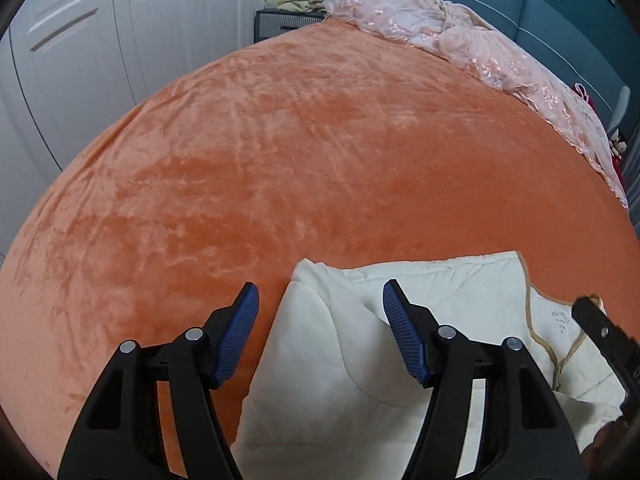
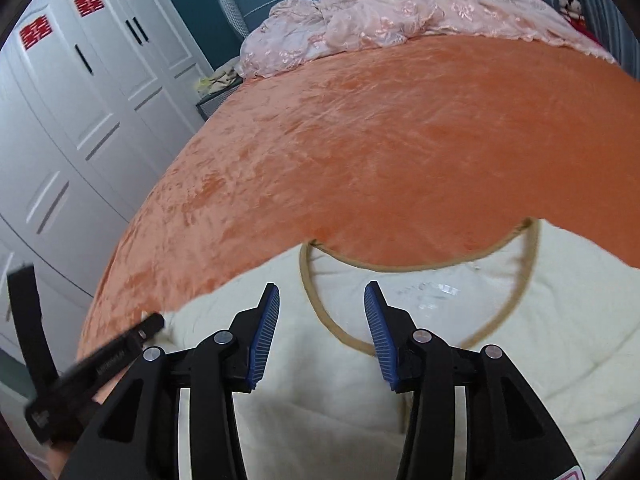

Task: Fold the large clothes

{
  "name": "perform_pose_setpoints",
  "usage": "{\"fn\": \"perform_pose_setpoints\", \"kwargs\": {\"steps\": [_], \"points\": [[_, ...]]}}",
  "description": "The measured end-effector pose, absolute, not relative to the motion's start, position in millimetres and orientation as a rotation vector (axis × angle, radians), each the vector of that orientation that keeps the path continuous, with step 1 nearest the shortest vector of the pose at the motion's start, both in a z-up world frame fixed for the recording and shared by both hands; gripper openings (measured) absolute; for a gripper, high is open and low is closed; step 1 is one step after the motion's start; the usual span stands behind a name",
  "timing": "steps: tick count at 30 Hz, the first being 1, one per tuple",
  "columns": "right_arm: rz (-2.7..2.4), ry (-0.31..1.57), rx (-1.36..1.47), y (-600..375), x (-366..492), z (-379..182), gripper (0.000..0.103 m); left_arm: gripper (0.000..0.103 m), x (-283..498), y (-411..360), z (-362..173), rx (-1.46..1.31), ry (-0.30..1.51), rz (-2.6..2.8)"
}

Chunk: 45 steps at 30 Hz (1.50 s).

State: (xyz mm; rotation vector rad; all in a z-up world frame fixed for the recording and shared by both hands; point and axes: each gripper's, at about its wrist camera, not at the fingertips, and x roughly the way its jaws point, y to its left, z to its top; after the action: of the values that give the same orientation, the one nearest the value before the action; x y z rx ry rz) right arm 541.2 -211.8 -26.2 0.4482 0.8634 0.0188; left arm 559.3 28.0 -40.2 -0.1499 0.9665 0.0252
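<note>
Here, white wardrobe doors [image 1: 100,60] are seen at the far left, beside a bed covered by an orange blanket [image 1: 300,160]. A pink lace cover [image 1: 460,36] is bunched along the far edge of the blanket, against a teal headboard [image 1: 560,12]. A small nightstand [image 1: 280,20] is placed between doors and bed.

The cream garment [image 1: 340,360] is laid on the near edge of the blanket, partly folded, with a tan-trimmed neckline [image 2: 400,268] turned toward the far side. A printed label [image 1: 560,320] is visible inside the collar.

The left gripper [image 1: 320,332] is held with its blue pads [image 1: 236,336] spread apart over the garment's left edge; nothing is clamped. The right gripper [image 2: 322,336] is likewise held apart, above the left side of the neckline, and no cloth is gripped between its pads [image 2: 264,336].
</note>
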Motion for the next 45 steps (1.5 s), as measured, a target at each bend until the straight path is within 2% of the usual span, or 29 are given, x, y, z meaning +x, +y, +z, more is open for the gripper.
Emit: {"fn": "perform_pose_setpoints", "kwargs": {"steps": [5, 7, 10, 11, 16, 22, 27, 29, 31, 33, 34, 35, 37, 41, 45], "points": [[0.048, 0.966, 0.496, -196, 577, -65, 0.044, 0.061, 557, 32, -73, -0.171, 0.954, 0.023], [0.047, 0.979, 0.447, -188, 577, -78, 0.039, 0.062, 553, 32, -76, -0.168, 0.92, 0.023], [0.024, 0.929, 0.425, -186, 567, -81, 0.001, 0.062, 548, 30, -78, -0.161, 0.886, 0.028], [0.006, 0.906, 0.417, -185, 564, -80, 0.001, 0.062, 547, 29, -78, -0.16, 0.878, 0.031], [-0.074, 0.858, 0.27, -169, 560, -79, 0.0, 0.063, 543, 22, -79, -0.124, 0.841, 0.069], [-0.09, 0.86, 0.268, -173, 563, -86, 0.0, 0.067, 543, 19, -82, -0.092, 0.816, 0.114], [-0.138, 0.794, 0.319, -185, 549, -72, 0.0, 0.078, 546, 18, -82, -0.064, 0.827, 0.16], [-0.184, 0.754, 0.369, -204, 536, -54, 0.002, 0.081, 549, 18, -81, -0.057, 0.851, 0.168], [-0.208, 0.75, 0.389, -232, 521, -36, 0.012, 0.081, 552, 20, -74, -0.053, 0.885, 0.15], [-0.222, 0.751, 0.391, -268, 504, -20, 0.012, 0.081, 544, 16, -55, -0.03, 0.862, 0.118], [-0.238, 0.746, 0.384, -287, 494, -13, 0.016, 0.081, 537, 11, -45, -0.014, 0.837, 0.092], [-0.268, 0.742, 0.366, -306, 485, -9, 0.027, 0.081, 530, 3, -35, 0.001, 0.814, 0.058], [-0.336, 0.735, 0.31, -342, 466, -6, 0.038, 0.082, 520, -25, -16, 0.03, 0.786, -0.037], [-0.393, 0.803, 0.336, -398, 447, -22, 0.038, 0.082, 512, -108, 3, 0.084, 0.777, -0.23], [-0.386, 0.862, 0.392, -422, 439, -49, 0.036, 0.082, 509, -195, -4, 0.138, 0.798, -0.354]]}}
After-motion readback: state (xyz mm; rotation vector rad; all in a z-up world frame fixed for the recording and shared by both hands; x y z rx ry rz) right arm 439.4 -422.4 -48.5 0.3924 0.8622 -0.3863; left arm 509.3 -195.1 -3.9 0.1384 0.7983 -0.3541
